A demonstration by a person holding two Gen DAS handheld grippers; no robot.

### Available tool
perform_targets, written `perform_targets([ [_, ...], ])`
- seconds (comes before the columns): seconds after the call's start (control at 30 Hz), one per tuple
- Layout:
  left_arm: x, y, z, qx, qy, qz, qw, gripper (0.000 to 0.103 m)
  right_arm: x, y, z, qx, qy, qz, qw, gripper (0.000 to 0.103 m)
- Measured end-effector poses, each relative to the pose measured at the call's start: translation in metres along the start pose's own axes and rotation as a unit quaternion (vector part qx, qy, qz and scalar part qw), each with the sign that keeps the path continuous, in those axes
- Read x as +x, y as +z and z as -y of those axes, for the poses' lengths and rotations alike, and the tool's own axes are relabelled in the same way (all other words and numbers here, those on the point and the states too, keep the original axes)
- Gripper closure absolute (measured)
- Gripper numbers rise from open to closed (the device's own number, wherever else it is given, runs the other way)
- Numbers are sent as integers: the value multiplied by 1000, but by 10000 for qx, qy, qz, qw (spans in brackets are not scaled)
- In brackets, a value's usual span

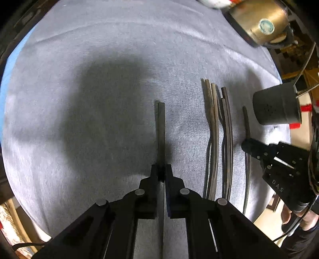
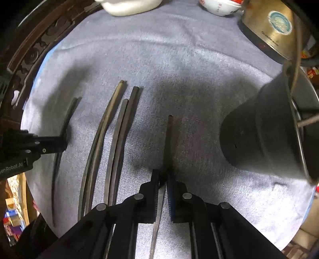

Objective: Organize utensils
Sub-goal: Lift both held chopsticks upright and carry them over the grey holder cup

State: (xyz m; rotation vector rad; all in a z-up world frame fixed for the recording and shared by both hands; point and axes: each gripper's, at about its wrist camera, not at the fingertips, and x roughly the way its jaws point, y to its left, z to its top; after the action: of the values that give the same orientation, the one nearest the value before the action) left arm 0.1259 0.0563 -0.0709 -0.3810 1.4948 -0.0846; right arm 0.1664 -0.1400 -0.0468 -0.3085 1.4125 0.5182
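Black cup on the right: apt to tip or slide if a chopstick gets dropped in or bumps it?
Probably somewhat tippy: the black cup looks tall and narrows toward its base. It already holds thin utensils leaning on its rim, which may shift its balance. The grey cloth beneath looks textured, so it would likely tip rather than slide.

Cloth [image 1: 99,59]: grey woven fabric, matt, finely ribbed, lightly creased. Chopsticks [image 2: 119,127]: dark, matt, wood-like, worn in places. Holder [image 2: 259,139]: dark, matt, smooth wall. Kettle [image 2: 267,25]: brushed brass-toned metal, mild sheen. Bowl [image 2: 217,8]: glossy white ceramic. Grippers' bodies: matt black plastic.
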Motion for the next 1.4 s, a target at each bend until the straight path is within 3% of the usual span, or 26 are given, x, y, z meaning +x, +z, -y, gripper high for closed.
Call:
perform_targets([
  [0.1,-23,-22,0,10,-61,571,9984,97,-14,-23,5,107,220,382,9990,97],
  [0.17,-45,-34,0,1,-253,1129,9933,97,-37,-42,9,299,438,976,9938,97],
  [0.23,-66,-43,2,0,-165,1611,9868,97,-61,-58,16,539,531,1545,9851,97],
  [0.37,-106,-57,15,45,-195,2674,9634,97,-103,-90,31,1059,554,2598,9582,97],
  [0.43,-121,-64,25,145,-90,3250,9456,97,-122,-106,37,1261,457,3179,9386,97],
  [0.53,-130,-72,32,272,180,3805,9242,97,-138,-112,46,1480,232,3729,9157,97],
  [0.67,-135,-82,30,263,169,4248,9047,97,-156,-123,45,1564,-180,4312,8884,97],
  [0.73,-134,-84,31,270,253,4532,8907,97,-161,-126,41,1526,-428,4595,8739,97],
  [0.8,-131,-85,39,318,430,4625,8850,97,-160,-126,40,1463,-619,4697,8684,97],
  [0.97,-117,-86,38,423,607,4623,8836,97,-157,-139,35,1351,-833,4708,8679,96],
  [1.07,-116,-100,36,458,708,4769,8749,97,-162,-149,34,1305,-856,4725,8674,96],
  [1.4,-140,-138,33,514,367,4861,8716,97,-174,-186,32,1355,-778,4754,8658,97],
])
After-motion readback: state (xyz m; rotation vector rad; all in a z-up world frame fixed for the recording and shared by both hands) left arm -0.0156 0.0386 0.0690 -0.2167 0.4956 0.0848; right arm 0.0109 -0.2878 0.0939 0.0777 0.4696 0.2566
